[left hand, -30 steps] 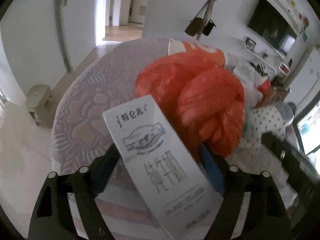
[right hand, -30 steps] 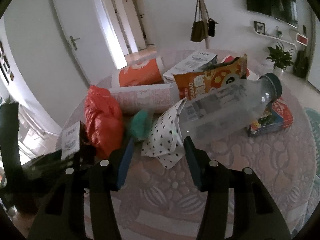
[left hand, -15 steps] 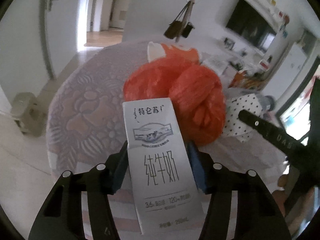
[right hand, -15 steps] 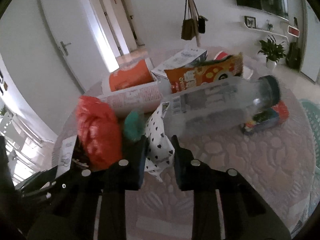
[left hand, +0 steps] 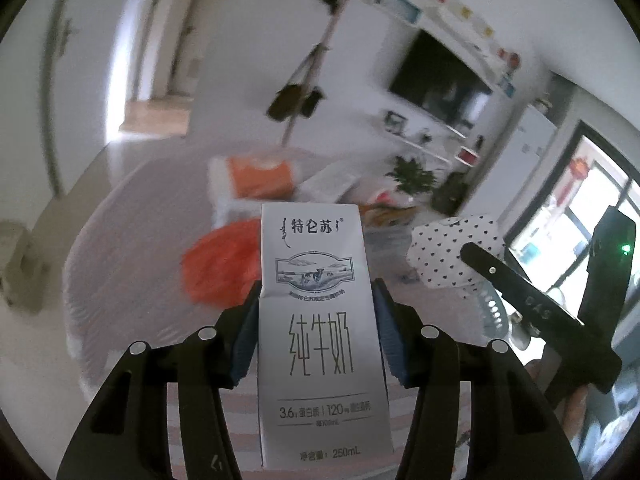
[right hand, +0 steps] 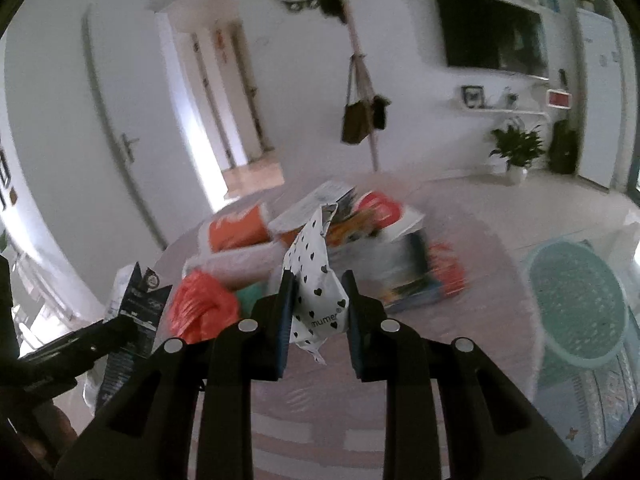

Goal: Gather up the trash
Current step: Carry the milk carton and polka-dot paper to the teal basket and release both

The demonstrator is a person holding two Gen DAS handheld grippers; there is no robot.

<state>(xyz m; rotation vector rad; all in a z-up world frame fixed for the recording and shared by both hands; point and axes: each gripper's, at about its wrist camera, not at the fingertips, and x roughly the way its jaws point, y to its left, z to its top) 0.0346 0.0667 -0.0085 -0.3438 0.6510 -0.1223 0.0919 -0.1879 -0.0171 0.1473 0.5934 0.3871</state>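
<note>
Fingers (left hand: 382,320) of left gripper (left hand: 316,320) just closed on milk carton (left hand: 320,312); right gripper (right hand: 318,300) clamps spotted wrapper (right hand: 316,276), lifted off table (right hand: 460,344). Red bag (left hand: 220,260) remaining at 10 o'clock.

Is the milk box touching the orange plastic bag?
Apart. In the left wrist view the milk carton is pinched and lifted in the left tool, while the orange plastic bag lies behind on the table.

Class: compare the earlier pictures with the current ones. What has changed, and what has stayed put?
Both jaws have just been closing: left hand-held gripper gripped the white milk carton, right hand-held gripper the heart-dotted white paper bag; both were lifted. Crumpled orange plastic bag stayed on the table.
</note>
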